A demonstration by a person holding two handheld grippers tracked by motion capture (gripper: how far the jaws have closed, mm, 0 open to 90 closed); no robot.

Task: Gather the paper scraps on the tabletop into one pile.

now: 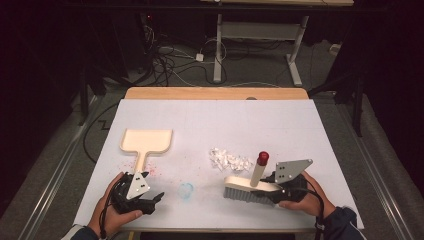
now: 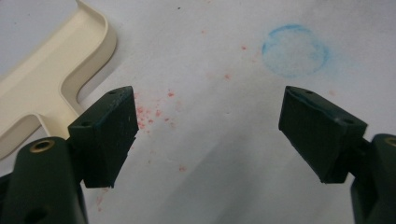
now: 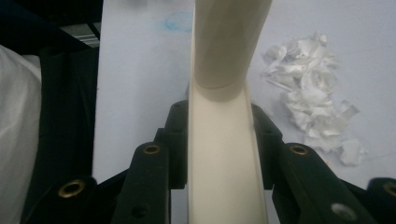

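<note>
The right gripper [image 1: 274,191] is clamped on the back of the brush [image 1: 246,189], which stands bristles-down on the tabletop [image 1: 215,120] just in front of the paper scraps [image 1: 230,161]. The left gripper [image 1: 156,198] hovers with its jaws wide and nothing between them, just beside the dustpan [image 1: 146,142] handle but not touching it.

The risks, as I judge them: the dustpan lies well apart from the scraps and unheld, so a sweep now could scatter the scraps across the tabletop or push the pan away on contact. The grip sits at one end of the brush, so hard bristle pressure could twist it in the jaws. Light scraps may also fly over the pan's rim.

Count: one brush, one dustpan, one pile of scraps, one blue ring mark [image 2: 295,50], one patch of red specks [image 2: 154,114], two grippers.
</note>
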